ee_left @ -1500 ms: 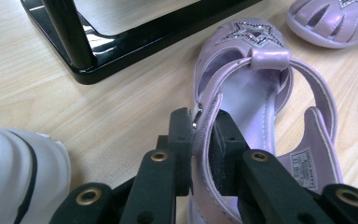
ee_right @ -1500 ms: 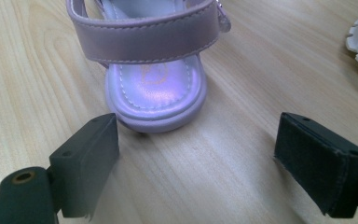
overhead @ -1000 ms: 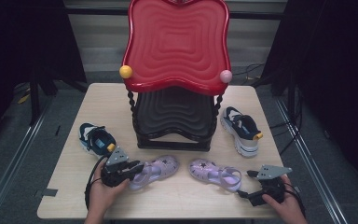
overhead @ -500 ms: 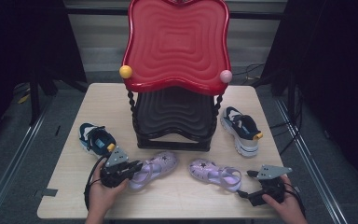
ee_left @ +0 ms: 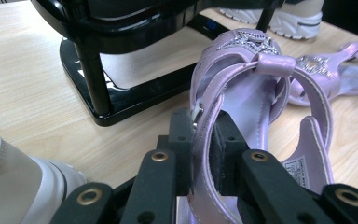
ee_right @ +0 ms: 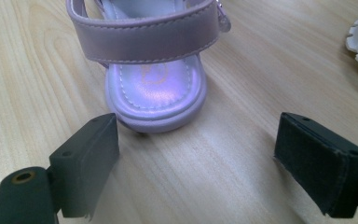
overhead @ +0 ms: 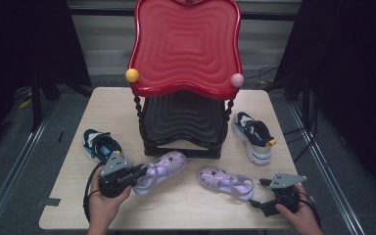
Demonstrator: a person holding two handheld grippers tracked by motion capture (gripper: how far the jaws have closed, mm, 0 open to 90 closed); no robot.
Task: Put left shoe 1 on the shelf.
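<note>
Left tongs [ee_left: 204,140] are clamped on the side strap of the lilac sandal [ee_left: 256,93] I am working with; their jaws have just been closing, and now the pads pinch the strap between them. From the high view my left tongs [overhead: 139,172] sit at the near left of the desk [overhead: 78,215], with that sandal [overhead: 160,170] running away from their tips toward the black base of the red-topped shoe rack [overhead: 183,98], which stands just beyond it. Close behind the left tongs, toward the desk's left edge, lies a navy sneaker [overhead: 98,144]. Right tongs [ee_right: 200,154] are released, jaws spread wide and holding nothing, resting low over the desk. Just ahead of their tips lies the second lilac sandal [ee_right: 154,88], heel end toward me, not touching either pad. In the high view my right tongs [overhead: 267,200] are at the near right, and another navy sneaker [overhead: 253,136] lies well beyond them beside the rack.
</note>
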